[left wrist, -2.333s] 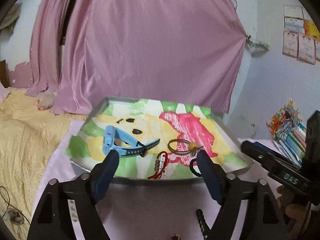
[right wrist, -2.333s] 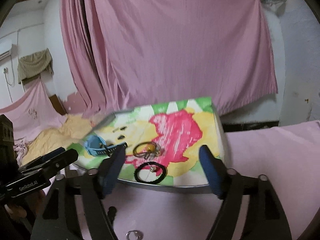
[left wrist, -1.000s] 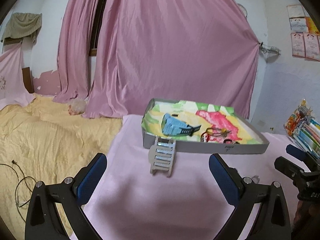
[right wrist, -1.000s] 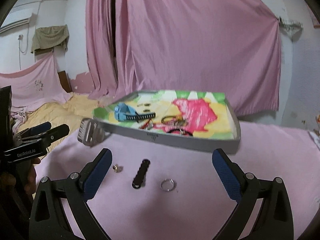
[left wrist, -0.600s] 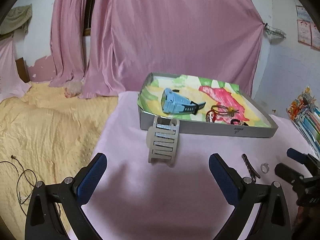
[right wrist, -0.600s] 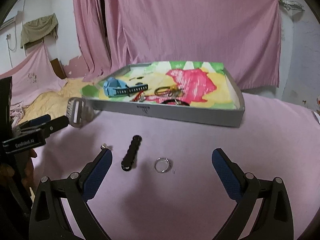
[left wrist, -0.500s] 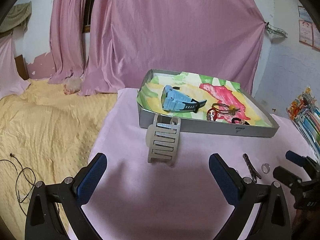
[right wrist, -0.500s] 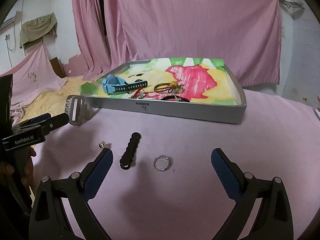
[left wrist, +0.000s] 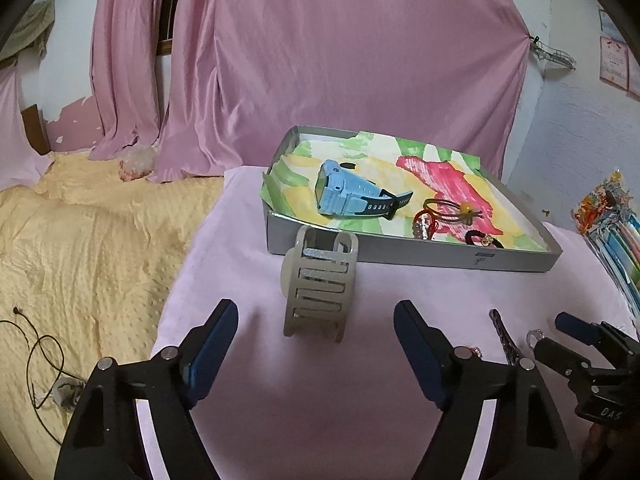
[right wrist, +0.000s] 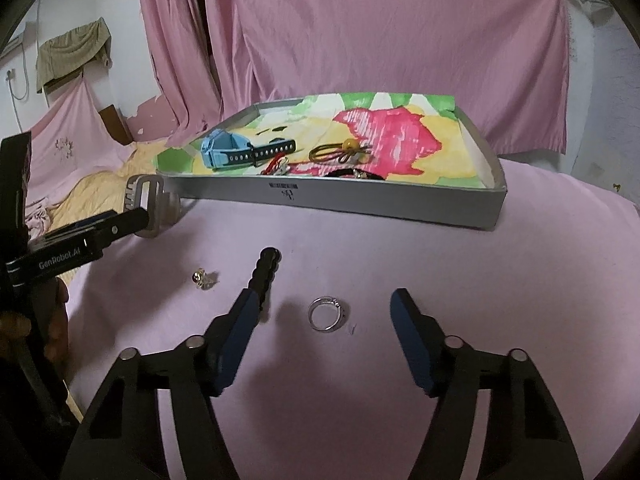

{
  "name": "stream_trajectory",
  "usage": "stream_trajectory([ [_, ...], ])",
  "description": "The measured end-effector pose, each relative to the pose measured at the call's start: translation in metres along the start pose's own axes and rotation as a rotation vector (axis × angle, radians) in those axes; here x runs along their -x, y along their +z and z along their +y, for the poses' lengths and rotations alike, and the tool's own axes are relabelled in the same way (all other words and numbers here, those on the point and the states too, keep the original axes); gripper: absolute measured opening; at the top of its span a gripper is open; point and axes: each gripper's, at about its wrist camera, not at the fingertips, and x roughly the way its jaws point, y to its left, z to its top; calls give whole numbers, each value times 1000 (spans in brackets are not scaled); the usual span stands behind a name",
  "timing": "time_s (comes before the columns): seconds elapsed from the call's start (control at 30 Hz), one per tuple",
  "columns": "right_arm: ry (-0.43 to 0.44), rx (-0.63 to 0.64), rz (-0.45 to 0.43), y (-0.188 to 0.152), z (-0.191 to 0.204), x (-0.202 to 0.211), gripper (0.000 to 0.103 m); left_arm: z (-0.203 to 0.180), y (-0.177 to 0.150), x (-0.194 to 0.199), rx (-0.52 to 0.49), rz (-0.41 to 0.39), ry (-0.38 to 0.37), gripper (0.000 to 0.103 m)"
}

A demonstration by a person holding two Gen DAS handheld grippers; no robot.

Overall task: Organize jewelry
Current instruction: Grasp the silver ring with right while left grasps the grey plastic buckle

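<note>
Two grippers are hovering over a table draped in a pink cloth (right wrist: 520, 280), both with their jaws spread wide and pinching nothing. Between the fingers of the right gripper (right wrist: 326, 318) a silver ring (right wrist: 326, 314) is lying flat on the cloth, touching neither pad. At about ten o'clock from the ring a black beaded bracelet (right wrist: 265, 270) is stretching out straight, its near end running behind the left finger, and farther toward nine o'clock a small gold earring (right wrist: 202, 279) is sitting on its own. The left gripper (left wrist: 316, 336) is pointing at a pale grey cuff bracelet (left wrist: 319, 284) that is standing upright on the cloth at its twelve o'clock, just in front of the grey tray (left wrist: 400, 250). Whether the cuff is touching the tray wall I cannot tell. Inside the tray, on a bright painted paper (right wrist: 400, 140), a light blue watch (left wrist: 346, 194) is lying at the left, with a brown hair tie (right wrist: 338, 151) carrying a yellow bead to its right, a red cord bracelet (left wrist: 426, 220) and a black band (left wrist: 484, 238) nearer the front wall. Behind the tray a pink curtain (left wrist: 340, 60) is hanging, and a yellow blanket (left wrist: 80, 240) is spreading out at nine o'clock from the table.
</note>
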Motion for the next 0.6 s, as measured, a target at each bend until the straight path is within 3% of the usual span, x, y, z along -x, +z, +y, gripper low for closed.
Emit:
stream_trajectory([
  [0.17, 8, -7, 32, 0, -1, -6, 47, -2, 2, -5, -4, 14, 0, 64],
  [0.4, -12, 23, 41, 0, 5, -8, 45, 1, 2, -10, 10, 39, -3, 46],
  [0.53, -24, 46, 43, 0, 8, -8, 37, 0, 1, -11, 3, 51, -5, 32],
  [0.6, -27, 56, 43, 0, 10, -8, 31, -1, 2, -12, 1, 57, -2, 30],
])
